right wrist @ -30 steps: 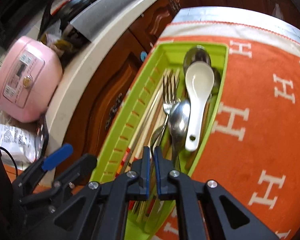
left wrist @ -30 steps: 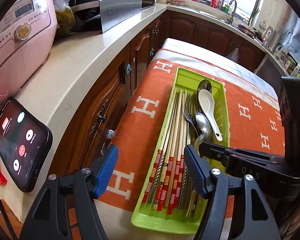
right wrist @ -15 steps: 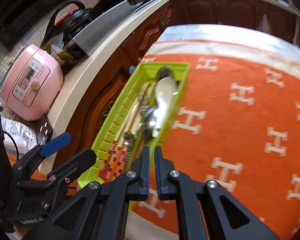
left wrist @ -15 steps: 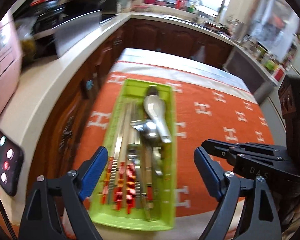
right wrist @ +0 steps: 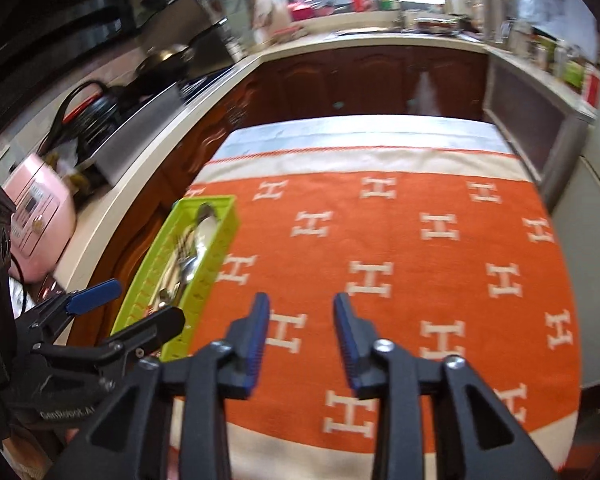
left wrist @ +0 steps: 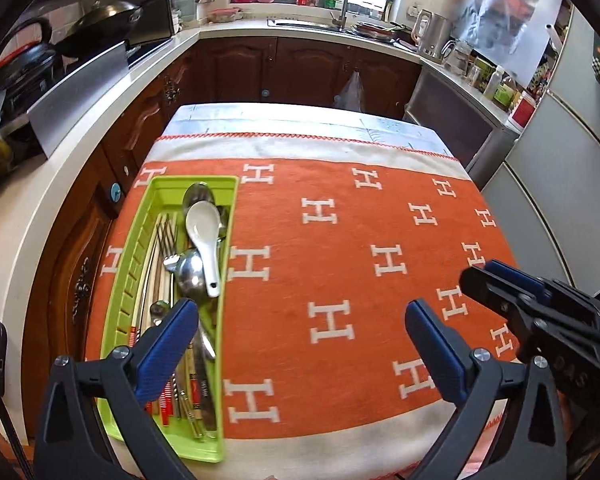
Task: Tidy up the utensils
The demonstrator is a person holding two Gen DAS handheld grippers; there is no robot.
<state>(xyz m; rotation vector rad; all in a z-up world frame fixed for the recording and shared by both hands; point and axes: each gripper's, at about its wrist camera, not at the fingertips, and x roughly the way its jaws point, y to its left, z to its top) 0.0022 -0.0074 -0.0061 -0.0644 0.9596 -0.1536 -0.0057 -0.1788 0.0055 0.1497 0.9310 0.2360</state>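
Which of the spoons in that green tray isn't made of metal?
The white spoon, seemingly ceramic, lying on top in the green tray. The other spoons, like the one beside its handle, are shiny metal.

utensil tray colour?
Lime green tray, clearest in the left wrist view; the right wrist view is blurred.

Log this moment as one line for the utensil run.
stage: utensils in green tray | left gripper: open, empty, jaws just opened wider | right gripper: open, empty, jaws just opened | both over orange cloth
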